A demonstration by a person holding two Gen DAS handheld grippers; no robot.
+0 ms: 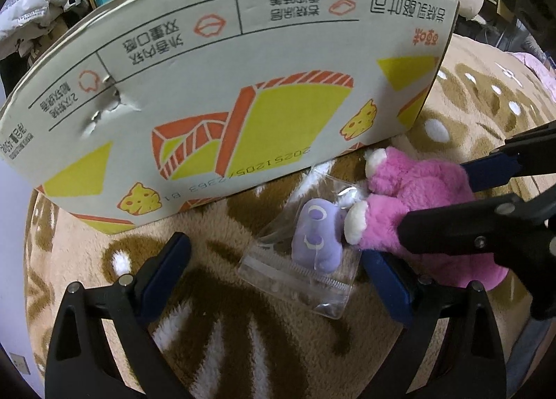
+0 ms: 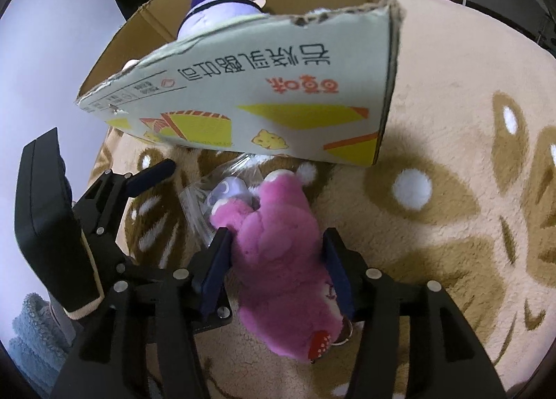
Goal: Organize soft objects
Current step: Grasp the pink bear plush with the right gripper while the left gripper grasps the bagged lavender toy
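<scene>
Right hand-held gripper [image 2: 276, 261] is straddling the pink plush bear [image 2: 278, 260], jaws part open; the left pad looks to be touching the fur, the right pad standing just off it, so I am reading this as no firm grip, though the fur is hiding the contact line. The bear is lying on the patterned blanket [image 2: 434, 155], head toward the cardboard box [image 2: 278, 86], just short of the box's near wall. Touching its paws is a small lilac plush in a clear zip bag [image 1: 314, 235].

Left hand-held gripper [image 1: 278, 256] is hanging wide open, holding nothing, its fingers either side of the bagged plush, the right finger tucked beside the bear.

Step in hand, as I judge it: picking up loose soft toys for boxing. One purple plush [image 2: 222, 13] is already sitting inside the box.

Next move is calling for a closing squeeze on the bear's body, then a lift clear of the box rim.

Both grippers are pointing steeply down at the blanket, side by side.
</scene>
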